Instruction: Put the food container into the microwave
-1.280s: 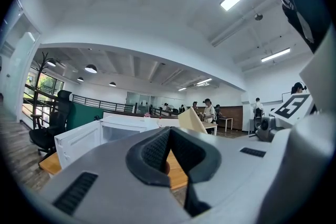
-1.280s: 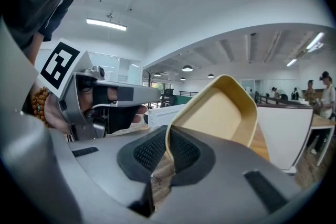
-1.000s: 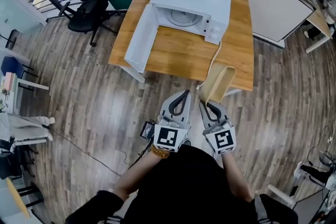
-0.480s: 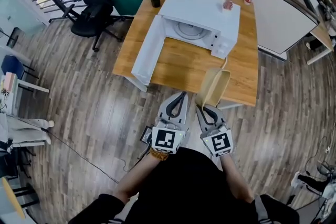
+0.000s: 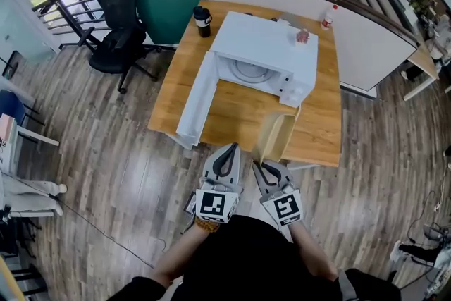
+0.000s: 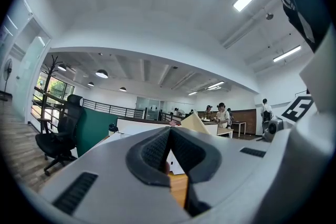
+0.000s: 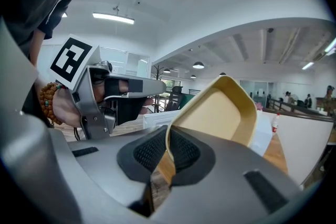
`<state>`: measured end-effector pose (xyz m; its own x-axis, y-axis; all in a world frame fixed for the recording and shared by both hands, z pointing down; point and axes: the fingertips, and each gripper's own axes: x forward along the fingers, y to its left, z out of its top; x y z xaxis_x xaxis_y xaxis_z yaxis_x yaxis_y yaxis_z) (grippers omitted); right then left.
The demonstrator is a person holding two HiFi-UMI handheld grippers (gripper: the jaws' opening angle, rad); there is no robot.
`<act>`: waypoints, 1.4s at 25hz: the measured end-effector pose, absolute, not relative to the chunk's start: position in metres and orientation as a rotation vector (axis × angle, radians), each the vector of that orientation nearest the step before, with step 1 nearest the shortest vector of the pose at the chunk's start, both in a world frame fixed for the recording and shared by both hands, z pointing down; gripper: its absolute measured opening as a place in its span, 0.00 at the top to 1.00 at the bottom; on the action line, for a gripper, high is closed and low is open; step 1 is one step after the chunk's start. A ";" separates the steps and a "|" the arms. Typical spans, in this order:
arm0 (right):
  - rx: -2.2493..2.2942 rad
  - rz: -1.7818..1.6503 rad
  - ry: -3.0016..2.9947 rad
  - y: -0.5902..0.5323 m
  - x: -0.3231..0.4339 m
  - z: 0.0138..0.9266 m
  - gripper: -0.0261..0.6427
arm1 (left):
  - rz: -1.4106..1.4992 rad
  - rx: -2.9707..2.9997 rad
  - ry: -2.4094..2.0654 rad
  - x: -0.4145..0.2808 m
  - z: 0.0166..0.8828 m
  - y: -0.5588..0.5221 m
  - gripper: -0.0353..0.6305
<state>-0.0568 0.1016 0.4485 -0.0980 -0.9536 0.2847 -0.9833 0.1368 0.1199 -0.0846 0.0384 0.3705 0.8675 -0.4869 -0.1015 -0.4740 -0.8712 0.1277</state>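
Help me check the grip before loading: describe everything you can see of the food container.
The food container is a shallow tan tray with rounded corners and a raised rim, seemingly moulded fibre, empty and lidless. It is held tilted up on edge, one rim pinched between the right gripper's jaws, with nothing else touching it. In the head view it hangs by the wooden table's near edge, short of the open microwave.

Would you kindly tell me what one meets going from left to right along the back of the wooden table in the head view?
Black lidded cup → white microwave oven → small white bottle with a red cap.
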 end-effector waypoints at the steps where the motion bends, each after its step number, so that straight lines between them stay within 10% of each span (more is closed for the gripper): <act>1: 1.881 0.141 -2.129 0.096 -0.057 0.448 0.92 | -0.200 2.937 -0.761 -0.085 0.371 0.032 0.92; 35: 1.868 0.163 -2.086 -0.019 -0.076 0.463 0.92 | -0.213 2.888 -0.781 -0.098 0.401 -0.095 0.92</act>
